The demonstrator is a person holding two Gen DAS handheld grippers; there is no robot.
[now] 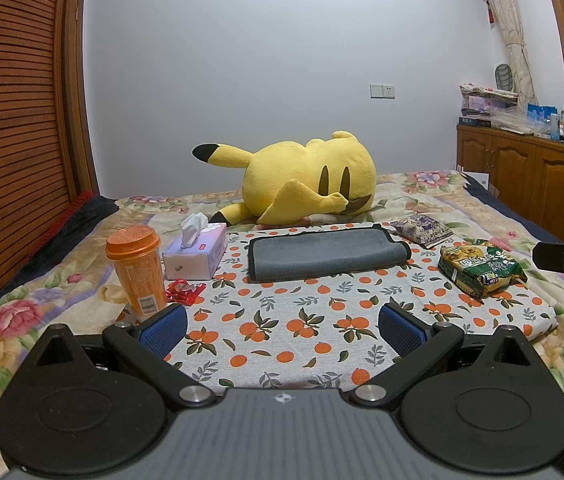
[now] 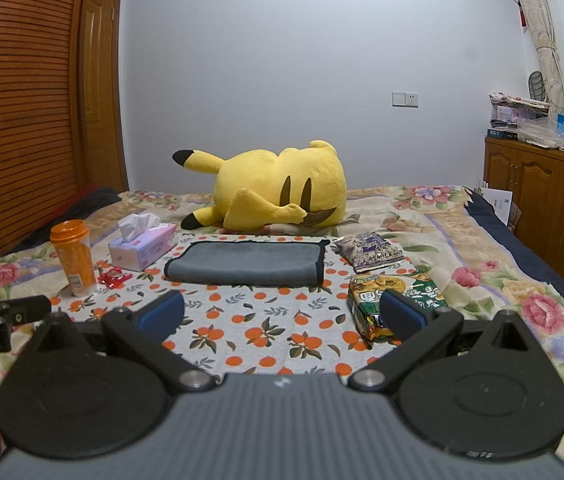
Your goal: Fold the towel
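Bedroom, bed (image 1: 22, 308) spread with orange-print cloth (image 1: 282, 320). Grey towel (image 1: 328, 254) at far centre of cloth, already folded to long band, flat. Tissue box (image 1: 196, 254) and orange cup (image 1: 136, 270) to left, snack packs (image 1: 480, 270) to right. Left gripper (image 1: 282, 326) and right gripper (image 2: 282, 312) hovering near side, jaws apart, empty. Judged between folds; next calls for reach to towel ends.

L gripper (image 1: 282, 330): jaws spread wide, nothing between, held low and level. R gripper (image 2: 282, 314): same, jaws wide apart, empty, alongside L.
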